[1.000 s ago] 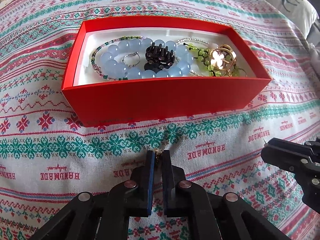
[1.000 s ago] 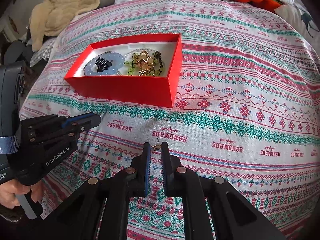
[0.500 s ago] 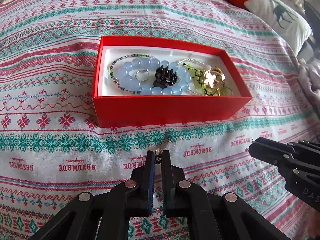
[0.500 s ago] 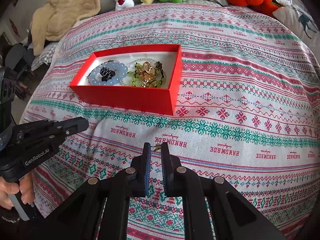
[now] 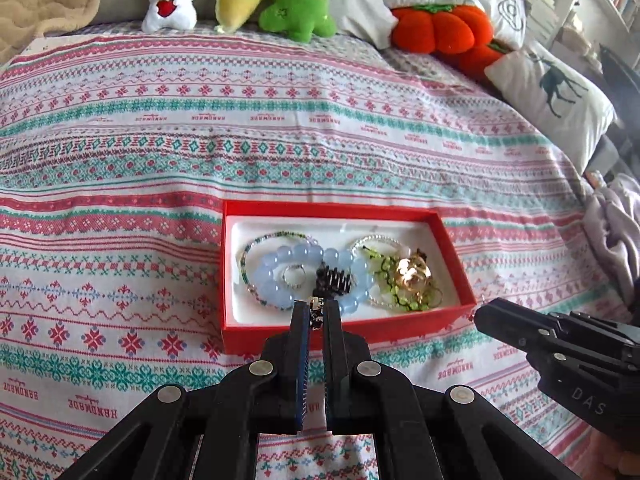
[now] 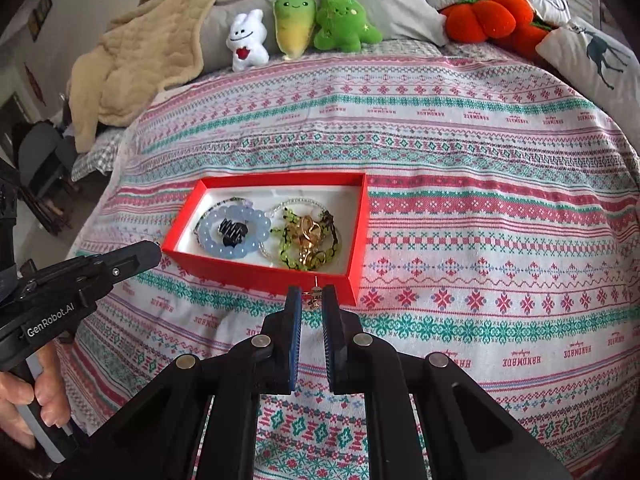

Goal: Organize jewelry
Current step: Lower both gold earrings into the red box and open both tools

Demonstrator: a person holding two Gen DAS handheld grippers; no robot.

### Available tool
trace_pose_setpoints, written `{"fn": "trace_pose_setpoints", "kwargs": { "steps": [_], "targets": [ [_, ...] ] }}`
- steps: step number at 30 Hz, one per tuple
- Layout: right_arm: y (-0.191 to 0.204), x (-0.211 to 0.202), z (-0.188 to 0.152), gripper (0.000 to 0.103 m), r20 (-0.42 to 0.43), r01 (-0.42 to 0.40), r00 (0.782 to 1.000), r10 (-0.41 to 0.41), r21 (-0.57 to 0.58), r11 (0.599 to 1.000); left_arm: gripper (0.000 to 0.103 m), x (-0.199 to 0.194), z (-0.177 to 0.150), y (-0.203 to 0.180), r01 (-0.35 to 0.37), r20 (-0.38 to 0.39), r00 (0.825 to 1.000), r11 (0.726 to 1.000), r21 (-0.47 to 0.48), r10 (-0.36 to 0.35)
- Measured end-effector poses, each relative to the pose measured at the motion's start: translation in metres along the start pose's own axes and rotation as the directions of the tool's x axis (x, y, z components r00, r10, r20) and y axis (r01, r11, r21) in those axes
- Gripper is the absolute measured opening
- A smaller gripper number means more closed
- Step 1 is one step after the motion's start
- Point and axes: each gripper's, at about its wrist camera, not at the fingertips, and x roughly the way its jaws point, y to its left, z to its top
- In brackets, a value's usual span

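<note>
Small gold earring pinched in left tongs; another earring in right tongs, before red box

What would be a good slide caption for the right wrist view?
Right gripper pinching a small earring in front of the red jewelry box on a patterned bedspread.

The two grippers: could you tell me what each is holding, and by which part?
Each pinches a small earring at its jaw tips: left gripper one earring, right gripper another; gripped part unclear.
</note>
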Motion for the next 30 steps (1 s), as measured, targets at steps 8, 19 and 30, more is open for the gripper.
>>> {"fn": "trace_pose_setpoints", "kwargs": {
  "steps": [8, 19, 30],
  "targets": [
    [-0.007, 0.018, 0.026, 0.010, 0.022, -0.022, 1.000, 0.020, 0.057, 0.998, 0.001, 0.034, 0.016, 0.010, -0.016, -0.019, 1.000, 0.999, -0.033, 0.015],
    [-0.016, 0.051, 0.049, 0.011, 0.003, -0.056, 0.998, 0.056, 0.121, 0.991, 0.001, 0.062, 0.029, 0.015, -0.012, -0.032, 0.999, 0.997, -0.070, 0.010],
    [-0.018, 0.071, 0.060, 0.011, -0.004, -0.075, 0.997, 0.076, 0.159, 0.985, 0.024, 0.057, 0.030, 0.022, -0.021, -0.035, 0.999, 0.996, -0.083, 0.018]
  ]
}}
